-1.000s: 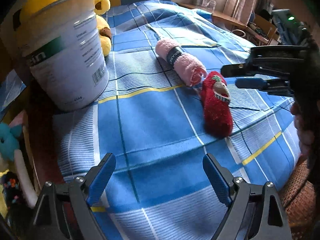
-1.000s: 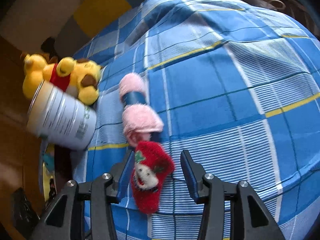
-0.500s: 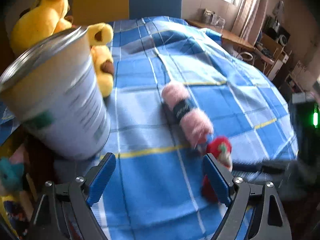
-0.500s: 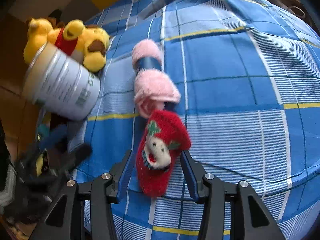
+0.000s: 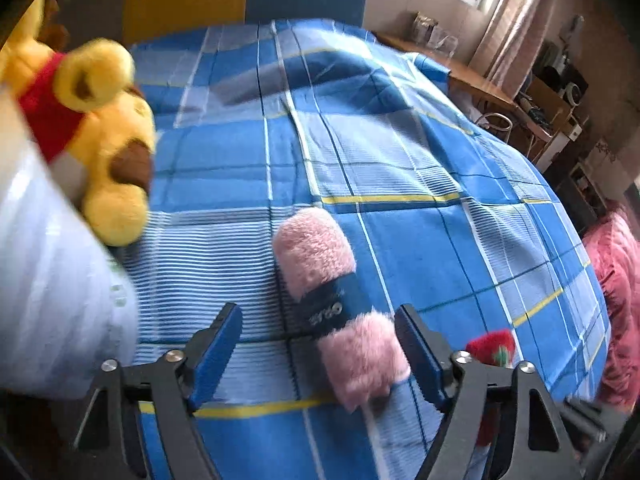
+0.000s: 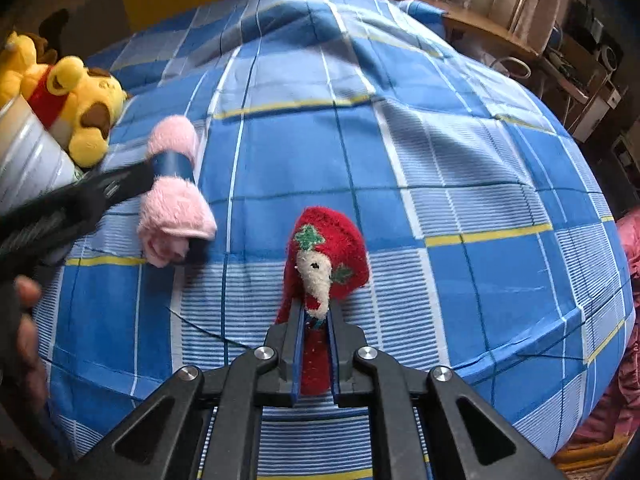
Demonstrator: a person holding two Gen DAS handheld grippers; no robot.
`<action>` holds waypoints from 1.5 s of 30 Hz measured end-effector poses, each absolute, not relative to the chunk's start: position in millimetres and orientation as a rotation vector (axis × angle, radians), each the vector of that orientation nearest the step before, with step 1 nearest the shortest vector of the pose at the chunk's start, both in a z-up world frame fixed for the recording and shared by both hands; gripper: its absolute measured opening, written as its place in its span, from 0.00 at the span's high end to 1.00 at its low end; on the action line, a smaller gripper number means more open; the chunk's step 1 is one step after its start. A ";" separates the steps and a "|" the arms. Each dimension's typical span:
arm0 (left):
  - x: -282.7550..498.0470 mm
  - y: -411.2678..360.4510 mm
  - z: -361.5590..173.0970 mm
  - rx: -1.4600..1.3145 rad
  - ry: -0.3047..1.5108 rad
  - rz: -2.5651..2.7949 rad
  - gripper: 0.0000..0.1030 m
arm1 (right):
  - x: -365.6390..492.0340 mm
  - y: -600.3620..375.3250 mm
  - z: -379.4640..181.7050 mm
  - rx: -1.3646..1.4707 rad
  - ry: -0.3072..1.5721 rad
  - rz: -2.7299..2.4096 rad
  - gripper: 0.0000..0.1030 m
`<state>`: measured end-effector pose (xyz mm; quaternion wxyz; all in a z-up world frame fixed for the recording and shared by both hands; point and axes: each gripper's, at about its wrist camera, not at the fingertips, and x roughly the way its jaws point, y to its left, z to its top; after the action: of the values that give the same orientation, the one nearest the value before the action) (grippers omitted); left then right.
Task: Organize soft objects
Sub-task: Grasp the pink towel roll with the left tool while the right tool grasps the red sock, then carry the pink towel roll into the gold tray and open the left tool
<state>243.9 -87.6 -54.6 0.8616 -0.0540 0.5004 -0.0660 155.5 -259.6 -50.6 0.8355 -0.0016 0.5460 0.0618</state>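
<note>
The pink towel roll (image 5: 334, 312) is lying on the blue bedspread (image 5: 420, 168) between the left gripper's (image 5: 320, 356) spread jaws, pointing away lengthwise, while the right gripper (image 6: 316, 344) is squeezing the red sock (image 6: 324, 252).

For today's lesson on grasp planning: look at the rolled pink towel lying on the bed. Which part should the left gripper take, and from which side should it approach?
Grip the pink towel at its dark band, where the roll is bound tight and narrowest. The left gripper is open and straddles the near fluffy end; I would ease forward along the roll, then close across its width. The bedspread gives beneath it.
</note>
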 end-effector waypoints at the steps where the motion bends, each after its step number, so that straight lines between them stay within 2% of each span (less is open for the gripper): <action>1: 249.1 -88.2 -59.7 -0.126 1.059 -0.131 0.28 | 155.3 -258.1 -52.0 -0.013 1.162 0.129 0.91; 4: 261.2 -91.2 -73.5 -0.124 1.063 -0.119 0.34 | 157.5 -259.4 -53.4 0.010 1.172 0.132 0.90; 10: 256.8 -96.0 -88.0 -0.063 1.012 -0.134 0.36 | 163.3 -263.1 -58.3 0.035 1.192 0.150 0.83; 12: 255.3 -93.6 -85.2 -0.089 1.030 -0.159 0.56 | 168.2 -259.6 -64.1 0.032 1.203 0.160 0.74; 14: 254.5 -91.3 -81.5 -0.112 1.062 -0.186 0.63 | 168.2 -257.2 -65.2 0.020 1.201 0.161 0.72; 21: 209.6 -80.5 -74.5 -0.069 1.079 -0.202 0.64 | 171.0 -262.5 -67.7 0.062 1.193 0.170 0.72; 27: 134.1 -65.3 -70.0 -0.032 1.053 -0.203 0.64 | 166.8 -262.9 -67.9 0.039 1.184 0.181 0.69; 33: 63.7 -49.9 -72.4 0.004 0.914 -0.141 0.62 | 162.6 -259.0 -67.6 0.016 1.166 0.179 0.69; 35: 54.6 -47.9 -76.8 0.021 0.841 -0.146 0.61 | 158.6 -250.3 -67.6 -0.050 1.142 0.176 0.68; 45: 56.0 -43.1 -87.8 -0.035 0.793 -0.180 0.61 | 154.2 -245.7 -69.4 -0.063 1.128 0.163 0.67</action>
<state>56.0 -43.1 -87.8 0.9184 -0.0169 0.3855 -0.0875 154.2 -245.7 -69.4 0.8416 -0.0299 0.5338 0.0771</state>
